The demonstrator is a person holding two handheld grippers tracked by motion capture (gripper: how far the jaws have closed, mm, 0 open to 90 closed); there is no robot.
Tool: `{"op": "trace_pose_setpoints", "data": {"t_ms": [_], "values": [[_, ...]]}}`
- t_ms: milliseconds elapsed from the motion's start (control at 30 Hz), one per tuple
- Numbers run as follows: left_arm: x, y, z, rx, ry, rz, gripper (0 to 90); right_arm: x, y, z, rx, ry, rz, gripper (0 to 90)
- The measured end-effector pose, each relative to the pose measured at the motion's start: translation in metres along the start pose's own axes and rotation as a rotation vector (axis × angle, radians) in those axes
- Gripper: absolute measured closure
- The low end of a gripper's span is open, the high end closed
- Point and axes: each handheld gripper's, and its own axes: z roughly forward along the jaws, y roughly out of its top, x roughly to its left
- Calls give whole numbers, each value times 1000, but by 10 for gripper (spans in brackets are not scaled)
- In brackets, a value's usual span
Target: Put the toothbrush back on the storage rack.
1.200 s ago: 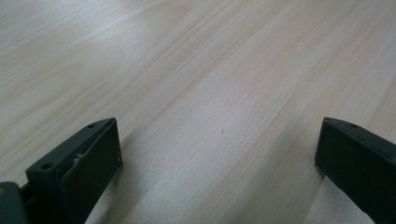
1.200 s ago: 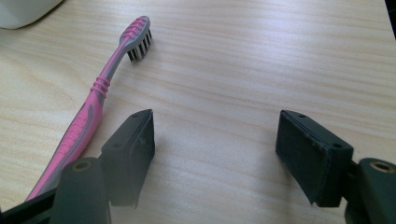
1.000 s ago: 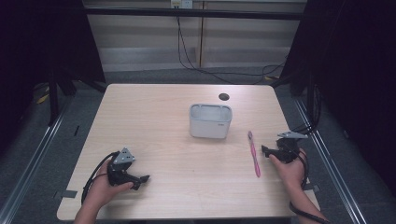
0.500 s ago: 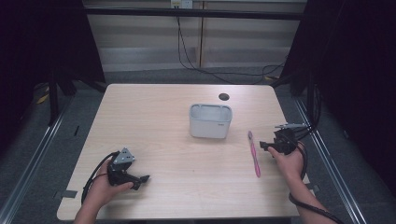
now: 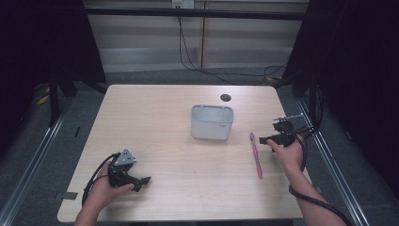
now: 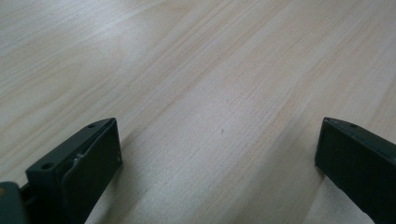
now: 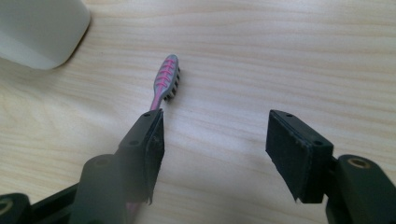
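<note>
Toothbrush (image 5: pixel 256 154), pink and grey, lies flat on the table (image 5: pixel 155 117), to the right of the white container (image 5: pixel 211 122) and well clear of it. Right claw (image 5: pixel 265 140) sits just beside the brush at its head end, and its jaws have just been closing, yet they stand apart with bare wood between them. From the right gripper view the brush head (image 7: pixel 167 77) shows past the left jaw, outside the gap. Left claw (image 5: pixel 145 180) rests near the front left edge, jaws wide apart, gripping nothing
</note>
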Motion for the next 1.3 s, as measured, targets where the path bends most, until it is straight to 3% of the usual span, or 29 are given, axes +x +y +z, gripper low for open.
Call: {"op": "trace_pose_setpoints", "data": {"t_ms": [300,533,933,1300], "values": [[0,0,0,1,1,-1,0,12,15,2,47,40,-28,384],[0,0,0,1,1,-1,0,19,23,6,77,45,-42,401],[0,0,0,4,3,0,0,26,27,17,145,53,-14,507],[0,0,0,3,3,2,0,33,31,27,208,44,-29,615]]}}
